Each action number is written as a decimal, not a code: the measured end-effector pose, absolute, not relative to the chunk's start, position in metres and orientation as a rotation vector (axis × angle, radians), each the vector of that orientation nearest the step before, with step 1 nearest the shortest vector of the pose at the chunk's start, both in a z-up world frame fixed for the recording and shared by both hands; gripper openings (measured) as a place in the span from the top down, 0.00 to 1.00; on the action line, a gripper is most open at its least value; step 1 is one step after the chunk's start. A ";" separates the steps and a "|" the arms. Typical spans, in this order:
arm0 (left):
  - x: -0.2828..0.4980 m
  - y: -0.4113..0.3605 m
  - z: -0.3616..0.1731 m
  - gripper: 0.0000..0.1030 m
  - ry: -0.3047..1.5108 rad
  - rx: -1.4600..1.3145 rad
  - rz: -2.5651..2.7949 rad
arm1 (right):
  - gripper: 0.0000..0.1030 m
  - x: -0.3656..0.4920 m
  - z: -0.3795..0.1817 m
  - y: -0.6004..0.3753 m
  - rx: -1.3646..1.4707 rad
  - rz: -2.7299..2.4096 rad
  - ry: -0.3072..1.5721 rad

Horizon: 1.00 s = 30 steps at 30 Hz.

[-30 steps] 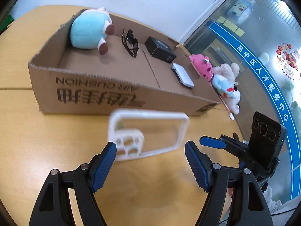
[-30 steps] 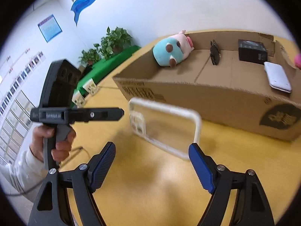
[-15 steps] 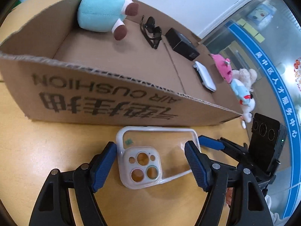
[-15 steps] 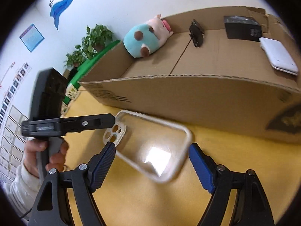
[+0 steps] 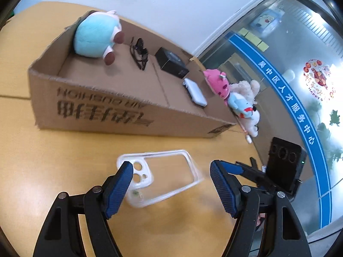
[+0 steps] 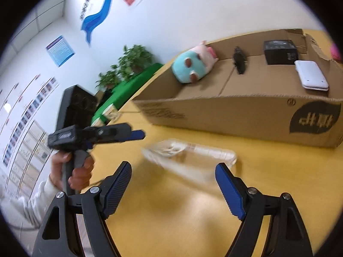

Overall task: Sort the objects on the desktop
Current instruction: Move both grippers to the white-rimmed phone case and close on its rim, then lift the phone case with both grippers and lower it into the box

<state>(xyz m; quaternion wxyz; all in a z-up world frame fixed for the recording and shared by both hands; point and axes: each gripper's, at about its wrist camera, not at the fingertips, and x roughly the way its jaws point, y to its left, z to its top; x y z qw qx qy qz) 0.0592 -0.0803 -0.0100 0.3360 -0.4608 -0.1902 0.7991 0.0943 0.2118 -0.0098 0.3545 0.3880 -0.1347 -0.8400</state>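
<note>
You hold both the left gripper [image 5: 171, 189] and right gripper [image 6: 173, 189] wide and empty over the clear plastic phone case [image 5: 159, 176], unsorted before the part-filled brown cardboard box [image 5: 120, 115].

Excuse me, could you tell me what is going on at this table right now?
A person is sorting desk items into a cardboard box, with a handheld gripper in each hand. A blue plush toy, black glasses, a black box and a white case already lie inside. A clear phone case lies on the table in front of the box. Both the left gripper and the right gripper are open and empty, pointed at it.
</note>
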 end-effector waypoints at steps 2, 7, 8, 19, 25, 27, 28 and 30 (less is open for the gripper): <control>0.060 -0.084 -0.017 0.30 -0.506 -1.233 2.092 | 0.21 0.099 -0.012 0.212 1.019 -2.197 -0.320; 0.057 -0.085 -0.042 0.34 -0.467 -1.390 2.156 | 0.24 0.084 -0.029 0.213 1.159 -2.311 -0.289; 0.057 -0.084 -0.046 0.37 -0.456 -1.410 2.156 | 0.26 0.080 -0.032 0.213 1.184 -2.333 -0.262; 0.067 -0.075 -0.057 0.92 -0.331 -1.411 2.226 | 0.90 0.068 -0.056 0.192 1.270 -2.391 -0.104; 0.072 -0.067 -0.027 0.93 -0.307 -1.304 2.254 | 0.90 0.082 -0.038 0.203 1.228 -2.431 -0.123; 0.073 -0.064 -0.006 0.94 -0.293 -1.229 2.278 | 0.90 0.086 -0.020 0.208 1.173 -2.469 -0.133; 0.072 -0.064 0.006 0.94 -0.292 -1.190 2.291 | 0.90 0.087 -0.009 0.211 1.136 -2.486 -0.140; 0.067 -0.063 0.028 0.94 -0.294 -1.119 2.311 | 0.90 0.088 0.014 0.215 1.059 -2.517 -0.142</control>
